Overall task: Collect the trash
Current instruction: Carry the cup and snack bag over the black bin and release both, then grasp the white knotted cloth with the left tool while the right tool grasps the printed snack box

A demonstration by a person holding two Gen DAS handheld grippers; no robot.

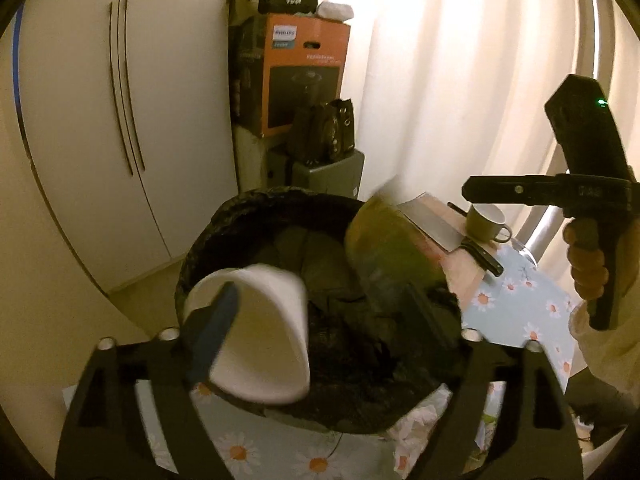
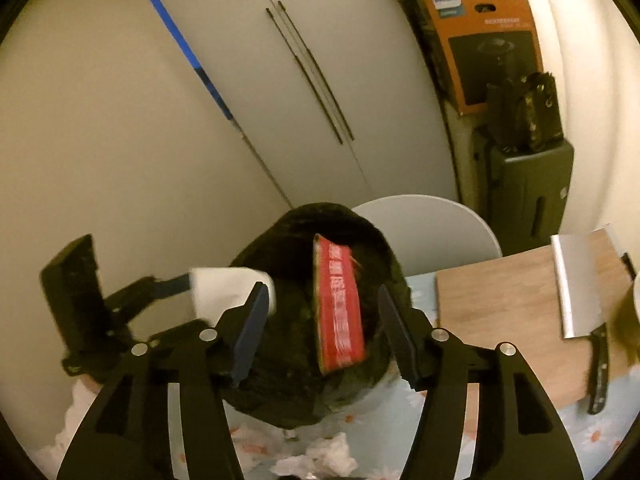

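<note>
Bin below both grippers. Left gripper spread wide, paper cup dropping; right gripper wide, red packet falling. Hold centred over bin mouth.

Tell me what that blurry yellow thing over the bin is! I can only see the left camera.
Observer: It's a red packet, loose between the open fingers of the right gripper, above the black bin.
Operator: Is anything hiding behind the bin?
Observer: Yes, a round white thing, maybe a chair. I can't tell for sure.
</note>
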